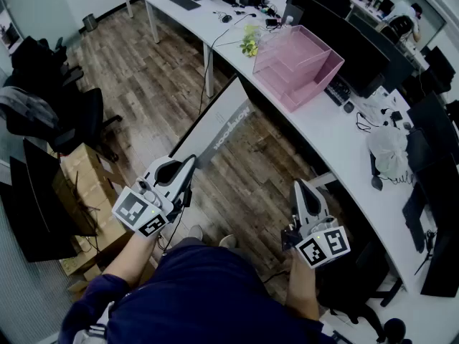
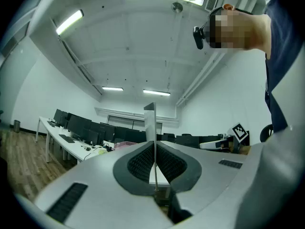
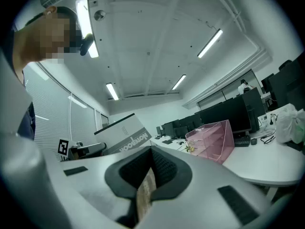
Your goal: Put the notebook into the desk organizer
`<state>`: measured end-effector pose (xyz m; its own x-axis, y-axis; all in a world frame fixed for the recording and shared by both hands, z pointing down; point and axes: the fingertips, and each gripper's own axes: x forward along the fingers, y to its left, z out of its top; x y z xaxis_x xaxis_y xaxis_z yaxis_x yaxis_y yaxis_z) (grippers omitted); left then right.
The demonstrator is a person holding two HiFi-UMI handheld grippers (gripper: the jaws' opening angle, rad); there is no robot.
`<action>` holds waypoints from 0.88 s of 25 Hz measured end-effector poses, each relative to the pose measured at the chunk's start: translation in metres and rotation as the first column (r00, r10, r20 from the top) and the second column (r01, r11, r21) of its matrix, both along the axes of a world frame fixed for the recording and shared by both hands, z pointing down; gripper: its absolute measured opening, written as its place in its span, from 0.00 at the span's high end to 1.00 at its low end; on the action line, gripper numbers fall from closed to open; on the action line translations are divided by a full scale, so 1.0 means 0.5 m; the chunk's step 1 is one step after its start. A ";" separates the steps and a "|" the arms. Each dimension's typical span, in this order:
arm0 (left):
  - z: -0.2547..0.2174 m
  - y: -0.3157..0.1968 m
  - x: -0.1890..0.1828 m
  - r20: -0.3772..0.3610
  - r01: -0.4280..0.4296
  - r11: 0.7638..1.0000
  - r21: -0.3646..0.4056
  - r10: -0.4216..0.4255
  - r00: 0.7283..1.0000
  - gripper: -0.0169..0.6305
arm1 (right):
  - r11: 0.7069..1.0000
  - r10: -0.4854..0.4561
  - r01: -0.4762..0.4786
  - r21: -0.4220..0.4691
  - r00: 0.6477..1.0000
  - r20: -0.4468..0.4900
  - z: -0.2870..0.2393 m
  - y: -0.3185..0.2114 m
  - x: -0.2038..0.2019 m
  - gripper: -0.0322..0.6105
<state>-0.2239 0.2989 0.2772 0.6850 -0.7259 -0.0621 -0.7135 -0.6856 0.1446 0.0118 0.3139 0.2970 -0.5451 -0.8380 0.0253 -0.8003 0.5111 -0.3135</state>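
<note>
A large grey notebook [image 1: 219, 124] is held out edge-up over the wooden floor, its near corner in my left gripper [image 1: 192, 160], which is shut on it. In the left gripper view the notebook [image 2: 150, 123] shows as a thin upright edge pinched between the pads of that gripper [image 2: 155, 149]. The pink desk organizer [image 1: 297, 67] stands on the white desk [image 1: 323, 131], beyond the notebook's far end. My right gripper [image 1: 299, 185] hangs to the right, shut and holding nothing. The right gripper view shows its jaws [image 3: 151, 151], the notebook [image 3: 125, 136] at left and the organizer [image 3: 212, 140] ahead.
Monitors, a keyboard [image 1: 338, 90] and cables crowd the desk behind the organizer. A small plant [image 1: 249, 43] sits at its left. A white bag [image 1: 391, 153] lies further right. Cardboard boxes [image 1: 86, 185] and dark chairs [image 1: 50, 113] stand at left.
</note>
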 end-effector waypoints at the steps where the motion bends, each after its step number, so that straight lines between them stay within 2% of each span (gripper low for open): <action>1: 0.000 -0.002 0.000 0.000 0.000 1.000 0.001 0.000 1.000 0.92 | 1.000 -0.001 0.001 0.002 1.000 0.000 0.001 -0.002 -0.001 0.95; 14: 0.010 -0.003 0.033 -0.007 -0.013 1.000 -0.001 0.013 1.000 0.92 | 1.000 0.018 -0.018 -0.001 1.000 -0.004 0.011 0.003 0.028 0.95; 22: 0.025 0.000 0.070 0.008 0.013 1.000 -0.012 -0.013 1.000 0.92 | 1.000 0.005 -0.005 -0.030 1.000 0.008 0.037 0.004 0.066 0.94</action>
